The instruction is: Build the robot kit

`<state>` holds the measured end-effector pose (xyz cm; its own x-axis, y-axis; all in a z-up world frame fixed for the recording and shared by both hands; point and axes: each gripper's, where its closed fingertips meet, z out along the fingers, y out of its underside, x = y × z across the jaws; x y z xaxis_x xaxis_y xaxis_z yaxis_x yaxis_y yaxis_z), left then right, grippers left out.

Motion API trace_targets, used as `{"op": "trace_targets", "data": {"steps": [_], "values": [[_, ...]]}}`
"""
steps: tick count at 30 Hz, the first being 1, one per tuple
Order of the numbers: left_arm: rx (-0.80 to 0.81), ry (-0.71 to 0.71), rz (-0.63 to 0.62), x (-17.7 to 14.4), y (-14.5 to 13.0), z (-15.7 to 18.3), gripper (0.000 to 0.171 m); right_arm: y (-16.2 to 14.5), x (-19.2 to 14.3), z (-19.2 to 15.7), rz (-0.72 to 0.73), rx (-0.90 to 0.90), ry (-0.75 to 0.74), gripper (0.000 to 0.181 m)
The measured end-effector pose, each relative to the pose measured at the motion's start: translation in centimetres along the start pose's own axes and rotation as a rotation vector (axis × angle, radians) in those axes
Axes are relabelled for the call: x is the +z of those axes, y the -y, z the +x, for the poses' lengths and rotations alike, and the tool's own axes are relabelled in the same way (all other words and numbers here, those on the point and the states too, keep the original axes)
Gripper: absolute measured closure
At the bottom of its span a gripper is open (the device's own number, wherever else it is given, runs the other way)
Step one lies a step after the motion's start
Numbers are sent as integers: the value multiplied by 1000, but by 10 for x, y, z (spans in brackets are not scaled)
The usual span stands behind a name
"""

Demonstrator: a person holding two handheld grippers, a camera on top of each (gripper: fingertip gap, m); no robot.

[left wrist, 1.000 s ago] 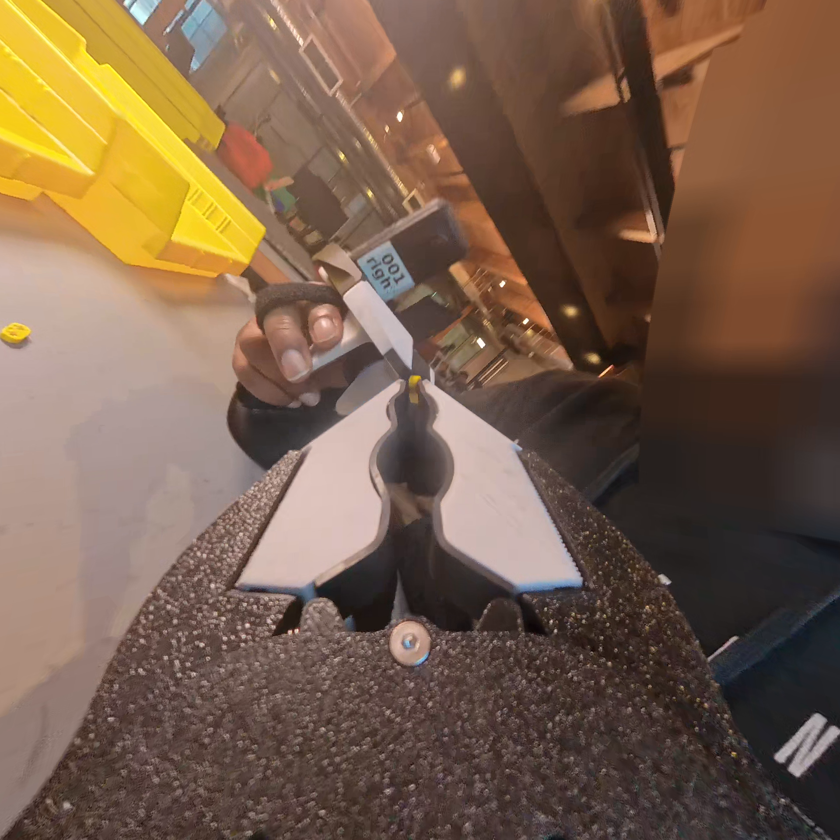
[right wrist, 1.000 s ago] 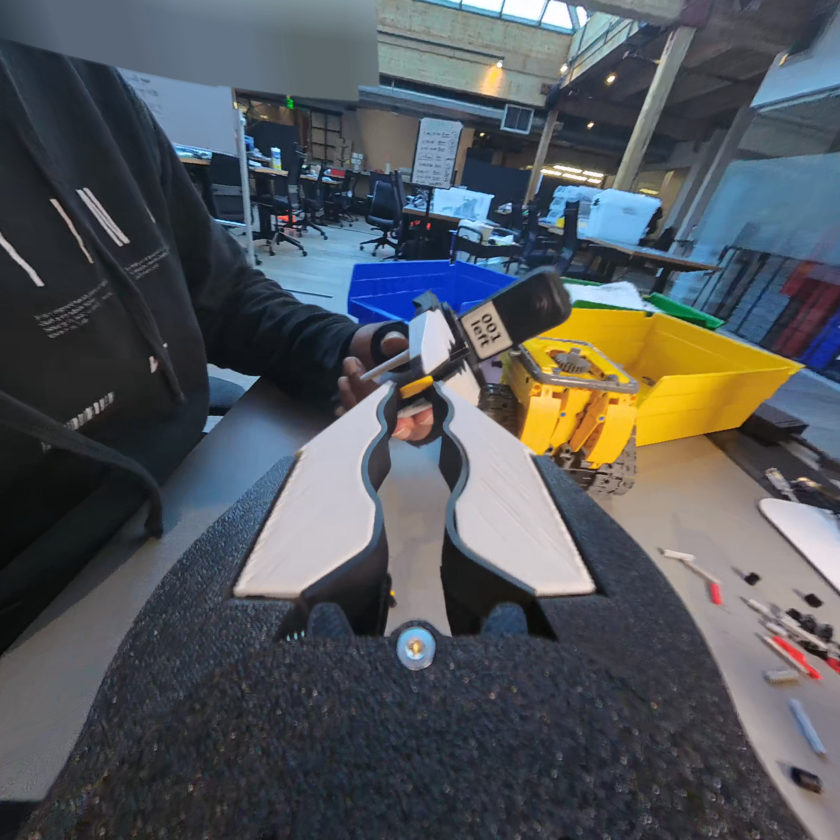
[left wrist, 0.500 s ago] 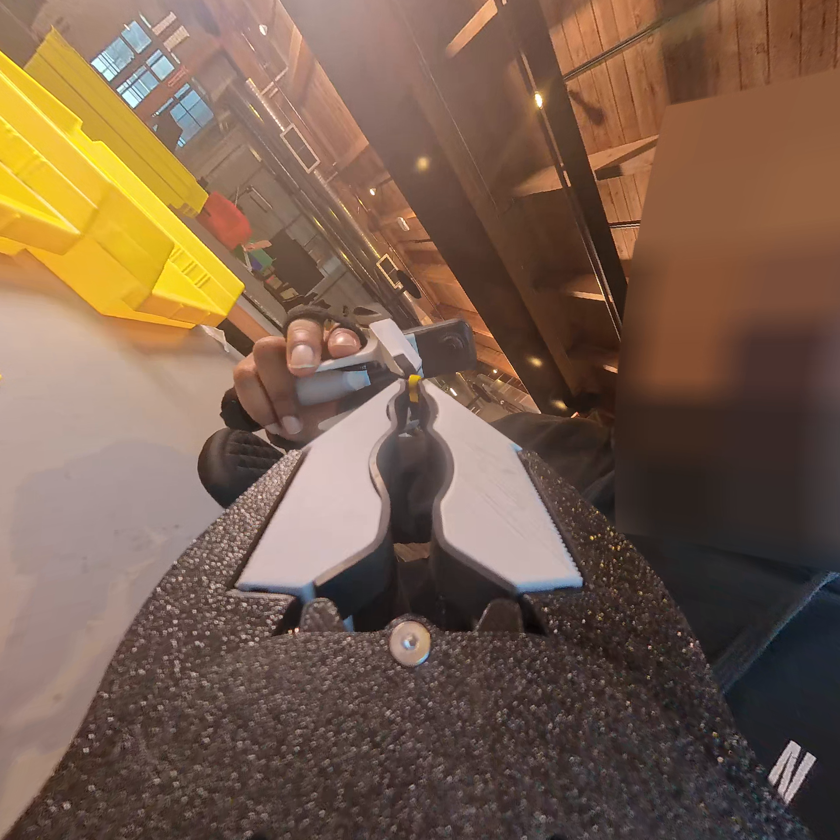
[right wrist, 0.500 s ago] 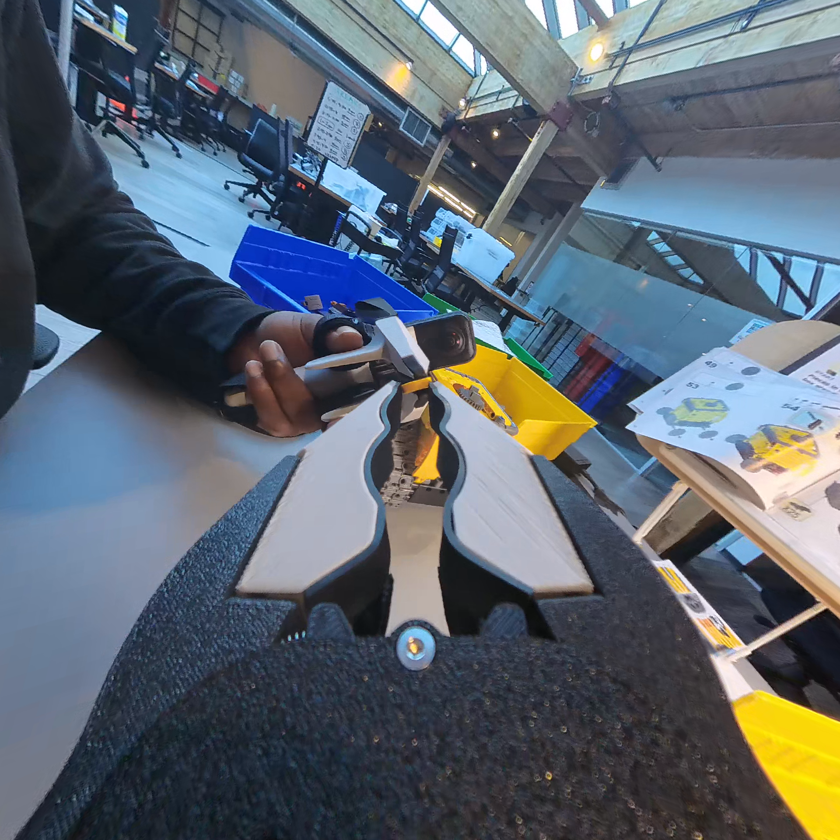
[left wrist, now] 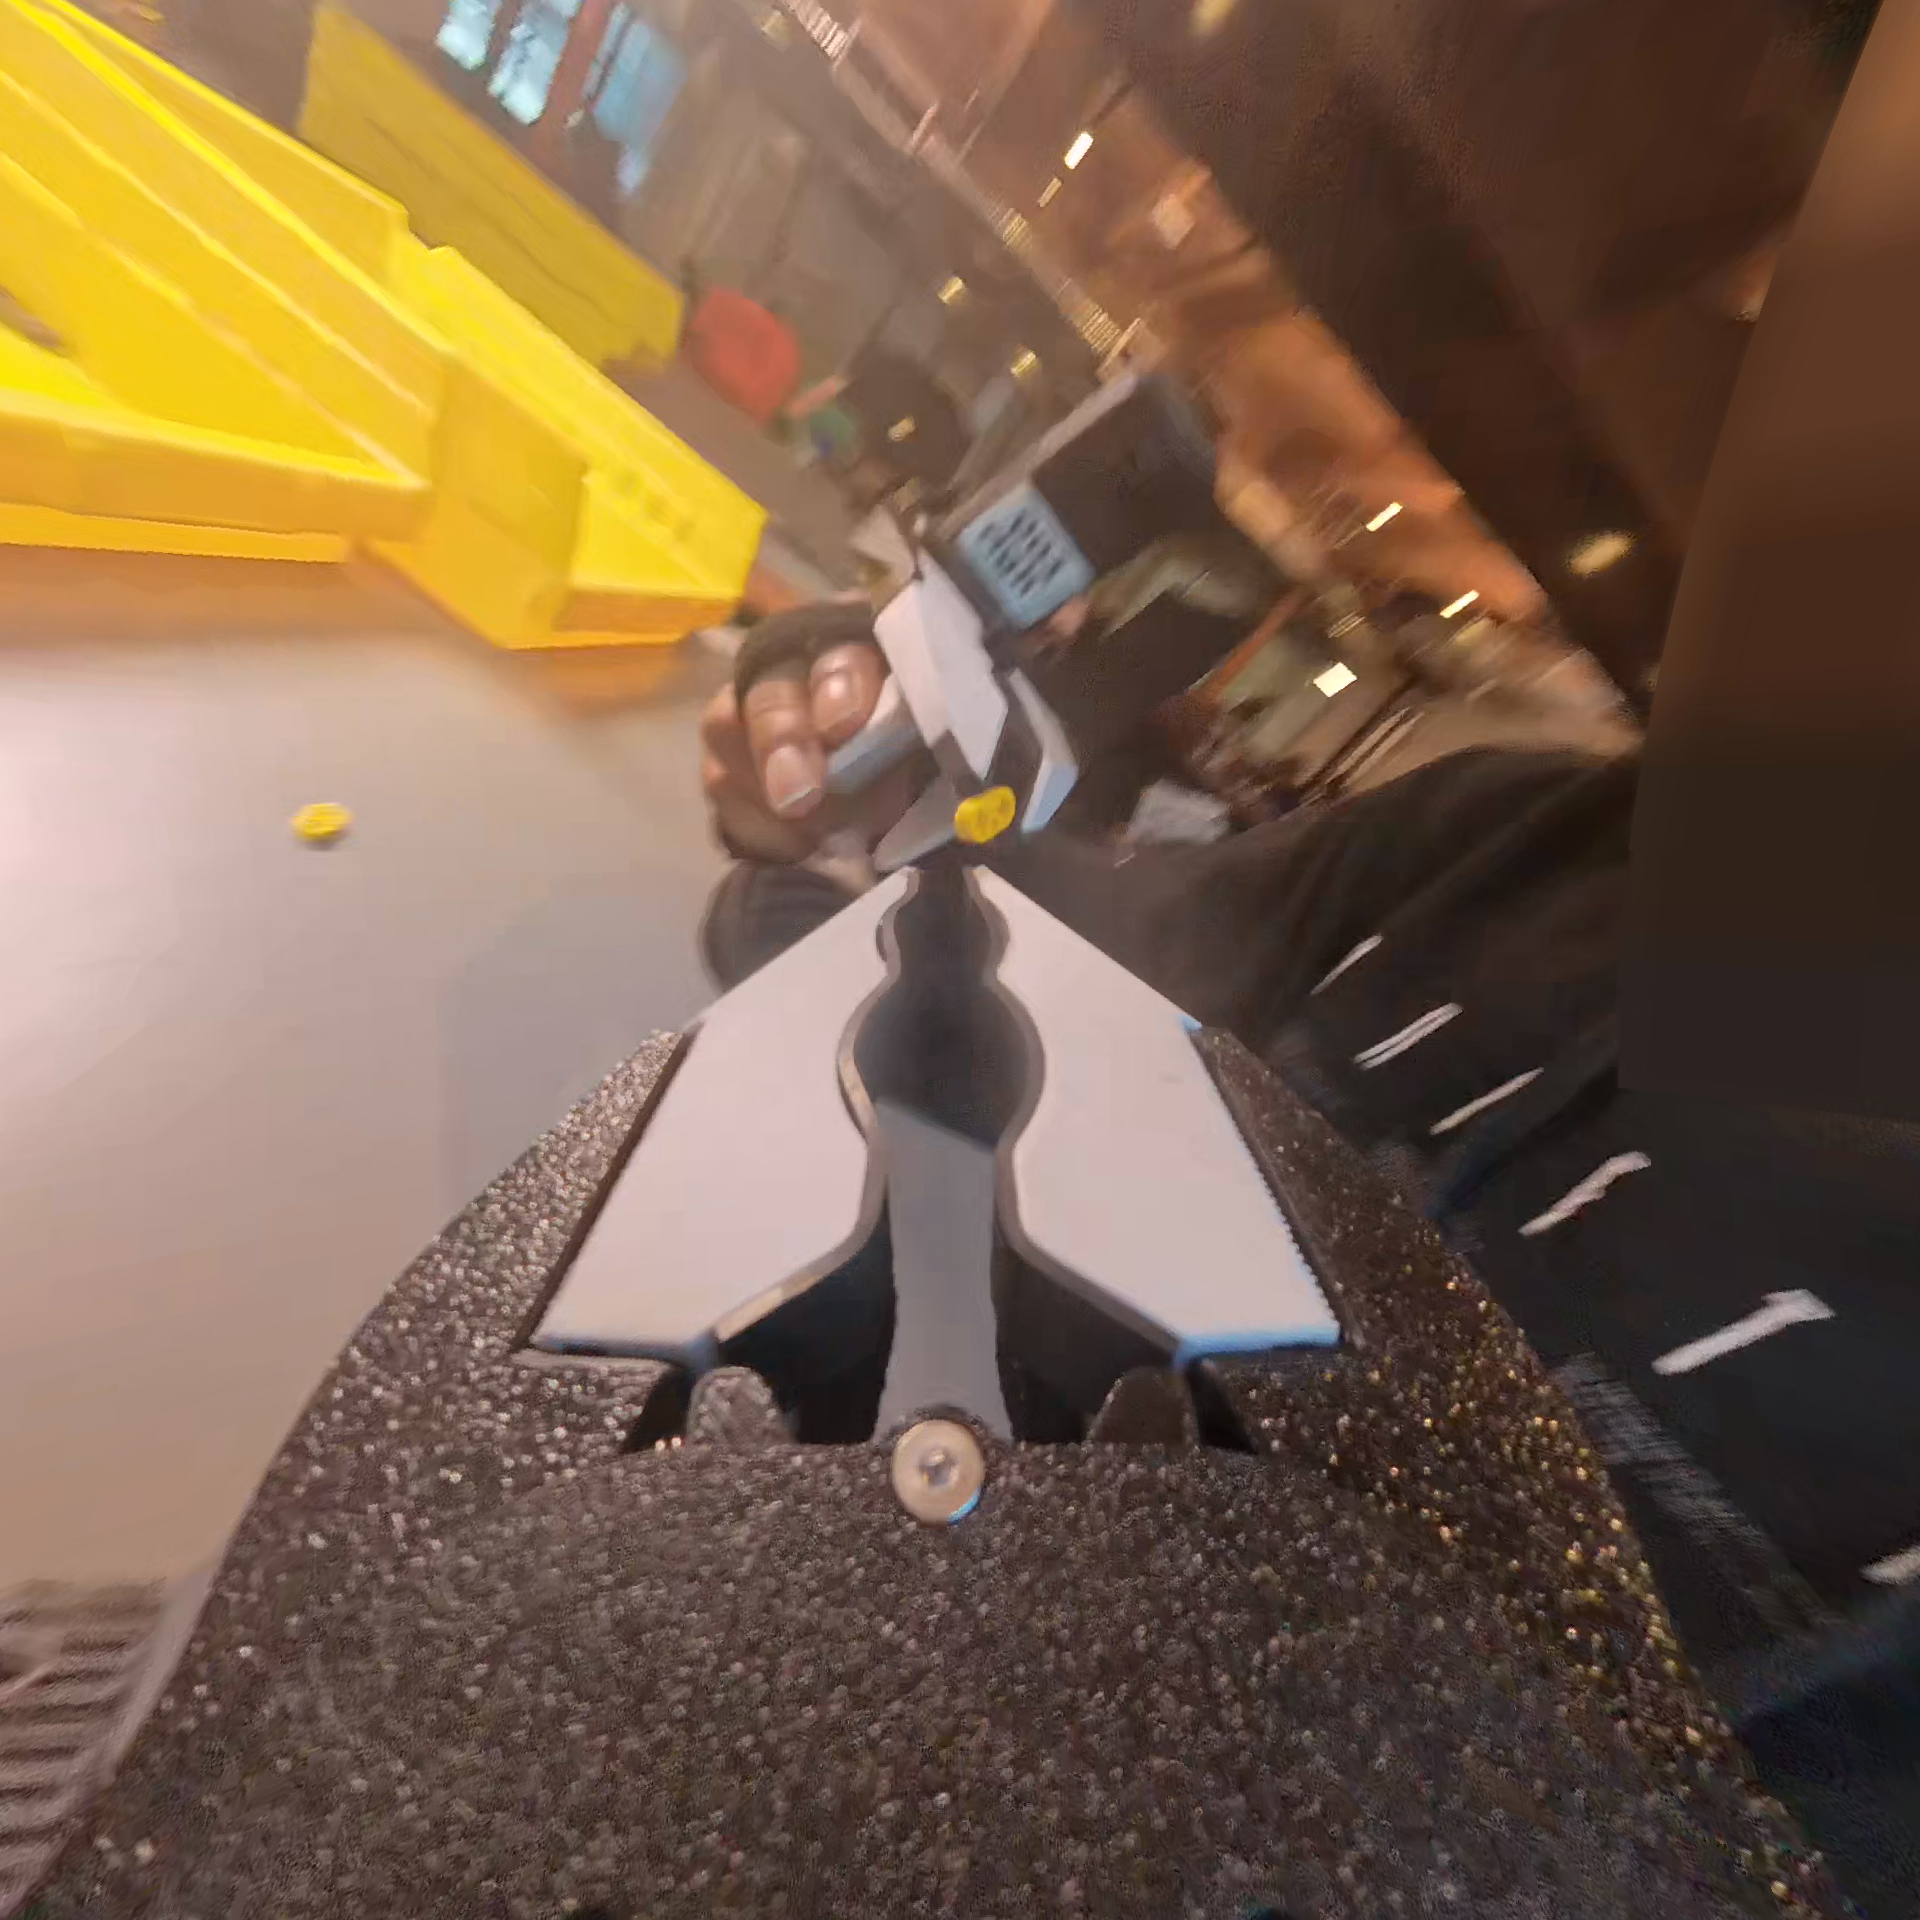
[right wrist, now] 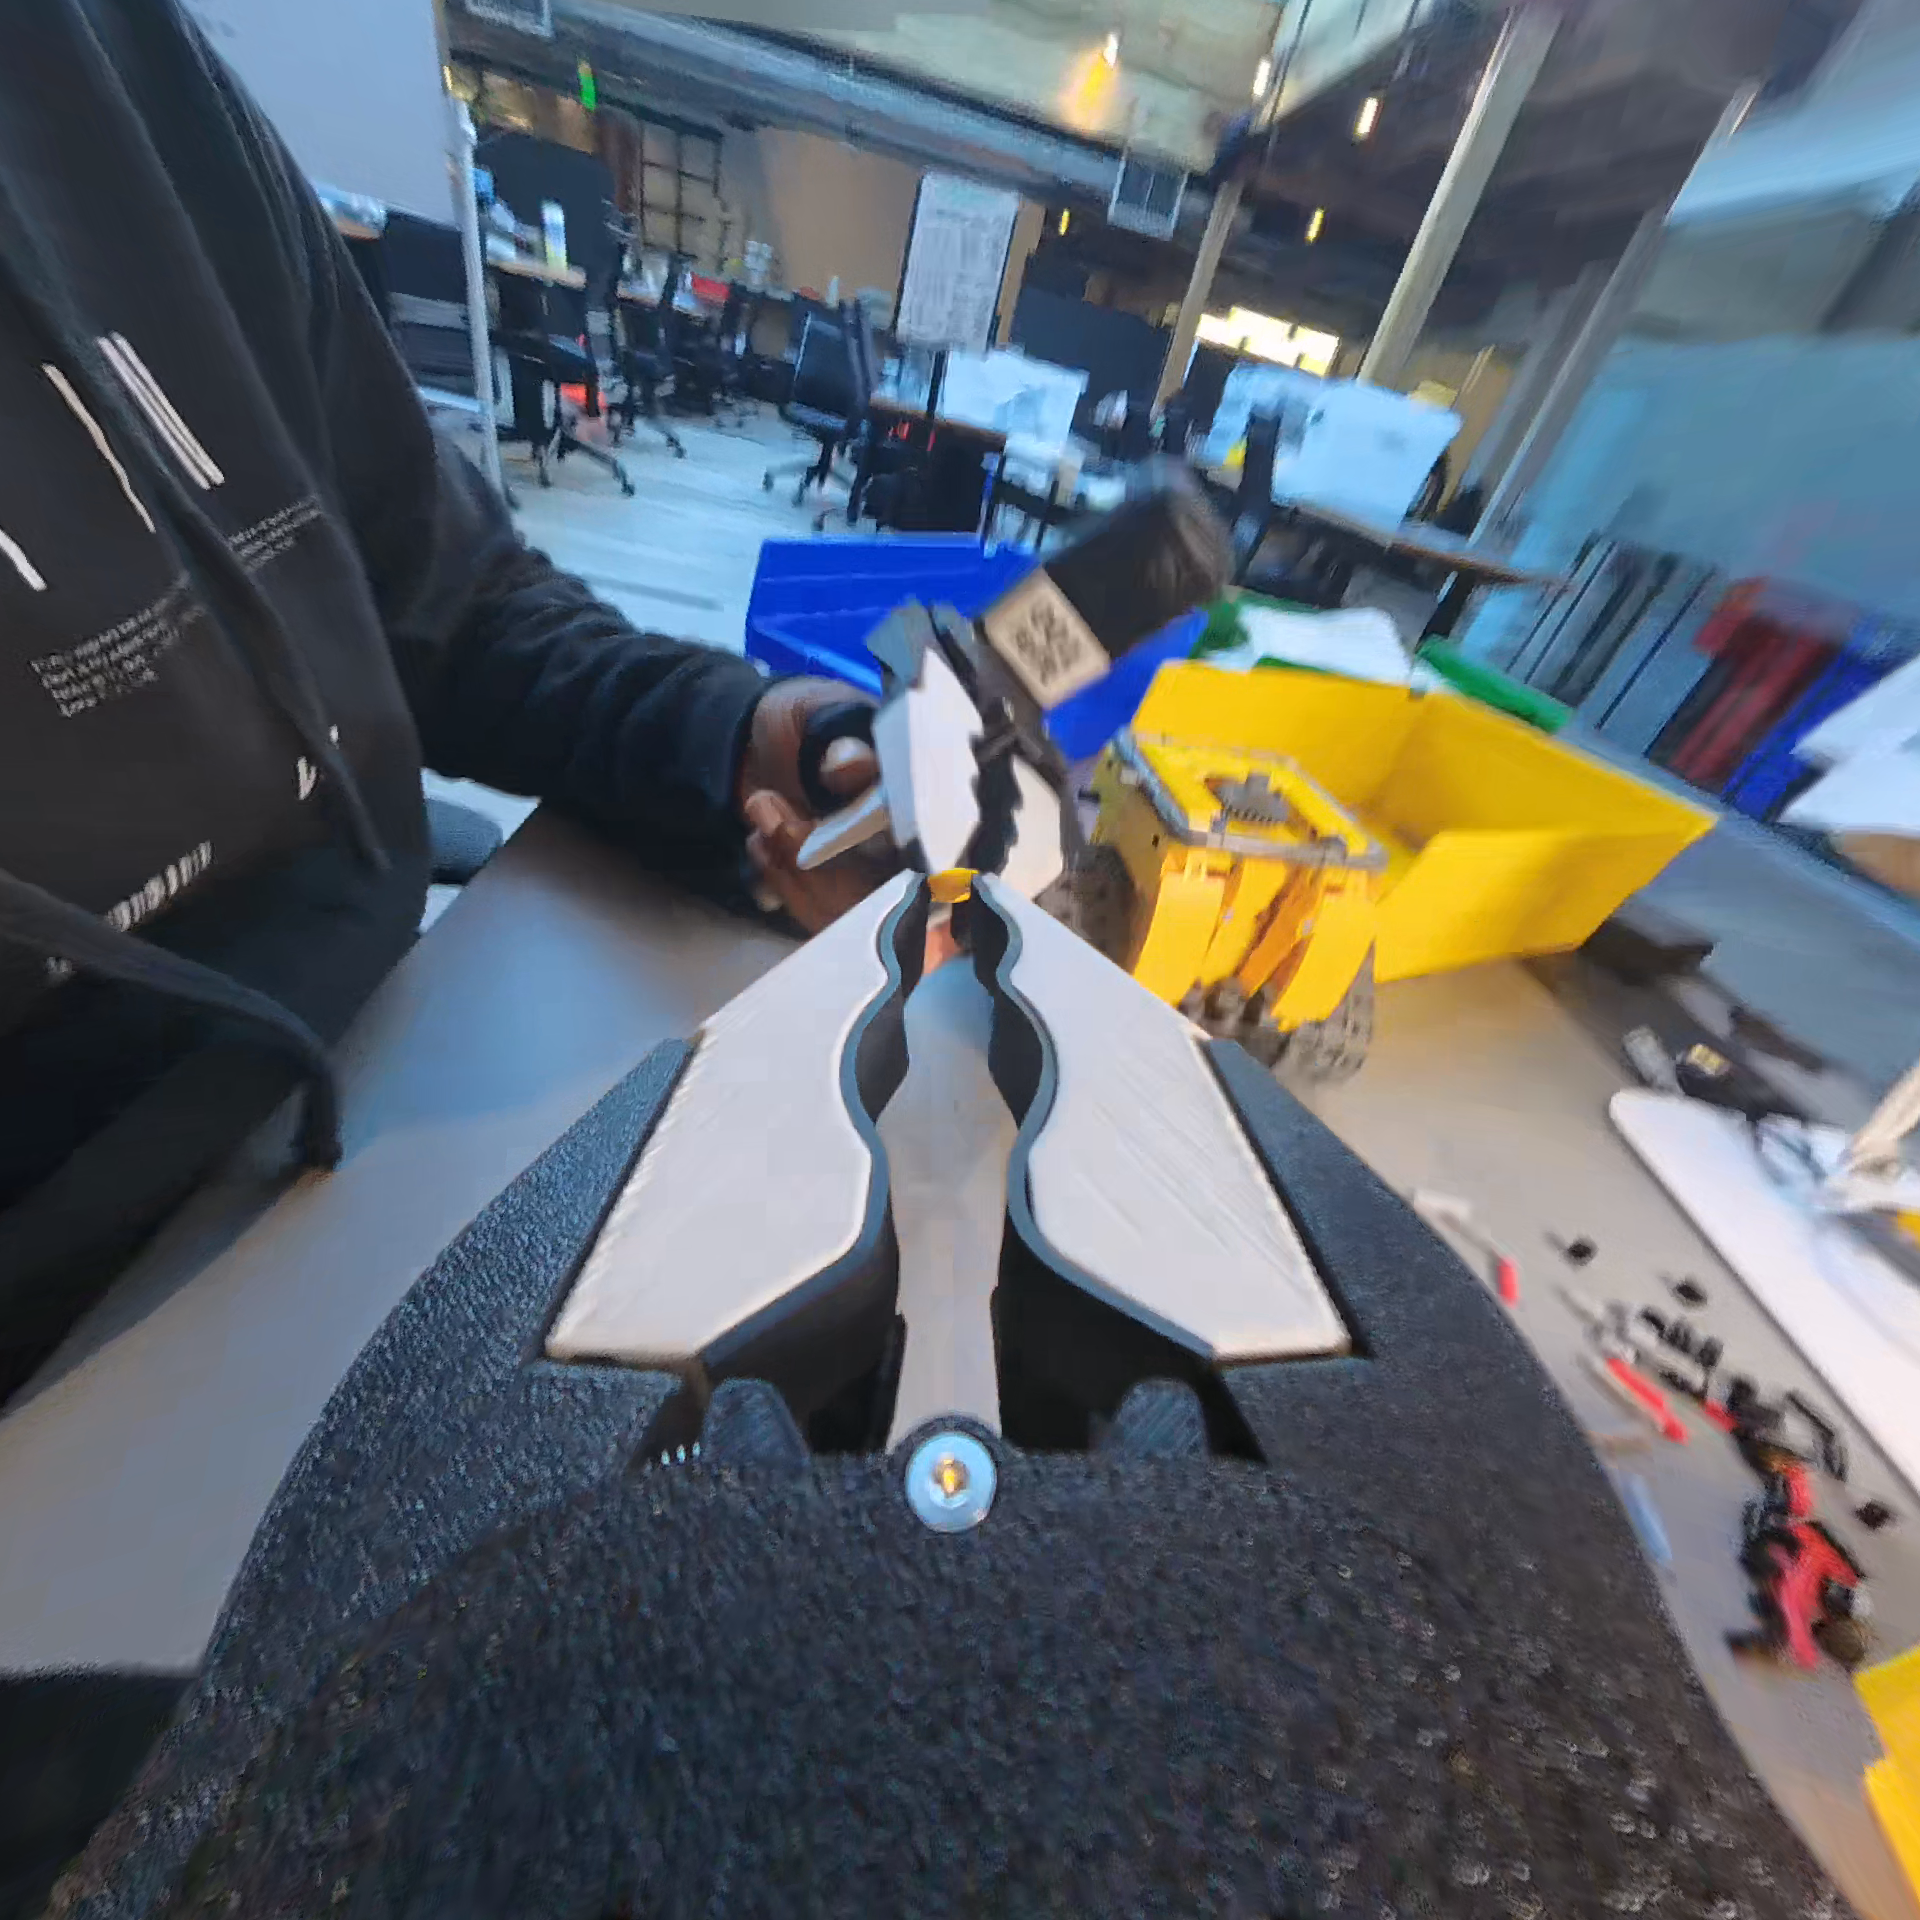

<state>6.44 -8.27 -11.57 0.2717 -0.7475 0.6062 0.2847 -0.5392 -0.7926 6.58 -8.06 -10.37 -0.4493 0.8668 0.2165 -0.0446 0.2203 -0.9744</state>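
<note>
The right tongs [right wrist: 948, 883] are clamped on a small yellow round piece [right wrist: 950, 886], held above the grey surface [right wrist: 499, 1039] just left of the yellow brick-built tracked model [right wrist: 1236, 883]; the left tongs [left wrist: 940, 883] are drawn nearly together with nothing seen between them, tips just beside that piece; each tool carries a printed label, too blurred to read; behind the model stands a yellow bin [right wrist: 1507, 831]; black and red loose parts [right wrist: 1714, 1382] lie to the model's right.

Matt grey tabletop [right wrist: 582, 997]; glossy yellow plastic bin [right wrist: 1507, 831].
</note>
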Motion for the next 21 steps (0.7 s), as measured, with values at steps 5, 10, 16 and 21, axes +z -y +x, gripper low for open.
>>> {"op": "trace_targets", "data": {"steps": [5, 10, 16, 21], "values": [[479, 354, -412, 1, -52, -38, 154, -58, -15, 22, -301, 55, -61, 173], [631, 420, -688, 2, -100, -56, 151, -99, -20, 19, -481, 105, -35, 173], [634, 435, -792, -6, -114, -64, 154, -116, -23, 8, -560, 142, 23, 173], [604, 483, -809, -13, -113, -74, 166, -120, -22, -1, -581, 160, 70, 173]]}}
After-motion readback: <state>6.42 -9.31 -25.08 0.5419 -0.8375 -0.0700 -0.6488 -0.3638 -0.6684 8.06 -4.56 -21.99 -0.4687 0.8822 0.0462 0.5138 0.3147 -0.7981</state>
